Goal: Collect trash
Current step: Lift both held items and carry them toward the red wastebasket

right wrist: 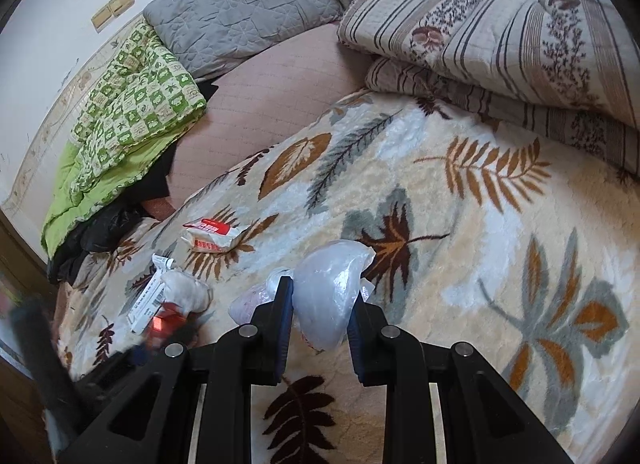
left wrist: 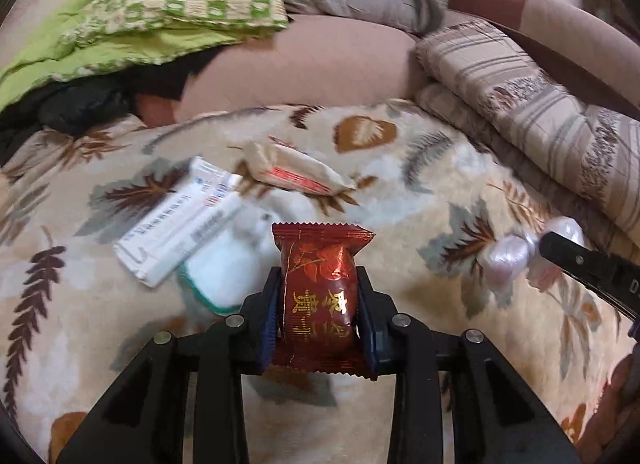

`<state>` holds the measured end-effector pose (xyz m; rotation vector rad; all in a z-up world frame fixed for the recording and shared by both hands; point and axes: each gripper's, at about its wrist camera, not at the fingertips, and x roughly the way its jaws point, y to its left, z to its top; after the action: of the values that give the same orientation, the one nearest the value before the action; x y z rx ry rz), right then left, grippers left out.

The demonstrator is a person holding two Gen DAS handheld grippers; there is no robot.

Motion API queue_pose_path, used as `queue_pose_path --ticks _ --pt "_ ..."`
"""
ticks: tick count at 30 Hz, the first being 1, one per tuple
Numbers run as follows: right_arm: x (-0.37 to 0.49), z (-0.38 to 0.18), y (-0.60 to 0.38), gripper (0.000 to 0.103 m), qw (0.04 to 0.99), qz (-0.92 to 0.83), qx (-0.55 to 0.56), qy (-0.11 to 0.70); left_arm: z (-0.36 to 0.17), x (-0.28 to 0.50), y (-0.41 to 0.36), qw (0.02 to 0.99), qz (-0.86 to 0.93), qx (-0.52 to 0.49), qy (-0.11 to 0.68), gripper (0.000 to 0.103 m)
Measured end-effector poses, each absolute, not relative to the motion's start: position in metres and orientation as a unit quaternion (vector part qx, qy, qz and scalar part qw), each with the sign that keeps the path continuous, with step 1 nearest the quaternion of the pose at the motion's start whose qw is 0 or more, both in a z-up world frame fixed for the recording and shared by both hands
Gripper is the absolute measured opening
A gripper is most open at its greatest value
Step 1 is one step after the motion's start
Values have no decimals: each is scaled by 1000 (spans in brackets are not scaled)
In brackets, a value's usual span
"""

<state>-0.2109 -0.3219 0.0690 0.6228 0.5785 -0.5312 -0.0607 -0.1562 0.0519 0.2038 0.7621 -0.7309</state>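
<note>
On the bed (left wrist: 400, 192), the left gripper (left wrist: 318, 288) pinches a red snack packet (left wrist: 318, 284) across its plump middle; it looks light, crinkly and slippery. The right gripper (right wrist: 322, 304) clamps a soft, flimsy plastic bag (right wrist: 332, 288), best grabbed by its bunched bulk.

1. A snack packet (left wrist: 318, 292) sits between the left hand-held gripper (left wrist: 318, 284) pads, above the blanket (left wrist: 400, 192)
2. Behind it lie a box (left wrist: 176, 220) at left and a wrapper (left wrist: 296, 170) beyond
3. A plastic bag (right wrist: 330, 292) sits in the right hand-held gripper (right wrist: 324, 304)
4. Folded quilts (right wrist: 500, 44) lie at the blanket's far right
</note>
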Motion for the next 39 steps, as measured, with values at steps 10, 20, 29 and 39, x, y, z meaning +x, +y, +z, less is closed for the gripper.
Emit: queue_pose_path --ticks 10,20,29,39 --pt "-197 67 -309 27 884 -245 275 288 57 -58 -152 865 -341 99 354 32" --pt "-196 68 -307 27 886 -239 271 290 58 -58 -151 862 -345 93 359 32" --pt "-195 70 -306 27 887 -237 267 292 58 -60 -153 863 -345 100 356 32" --pt "-191 67 -305 27 888 -235 258 300 61 -67 -156 868 -346 115 337 32"
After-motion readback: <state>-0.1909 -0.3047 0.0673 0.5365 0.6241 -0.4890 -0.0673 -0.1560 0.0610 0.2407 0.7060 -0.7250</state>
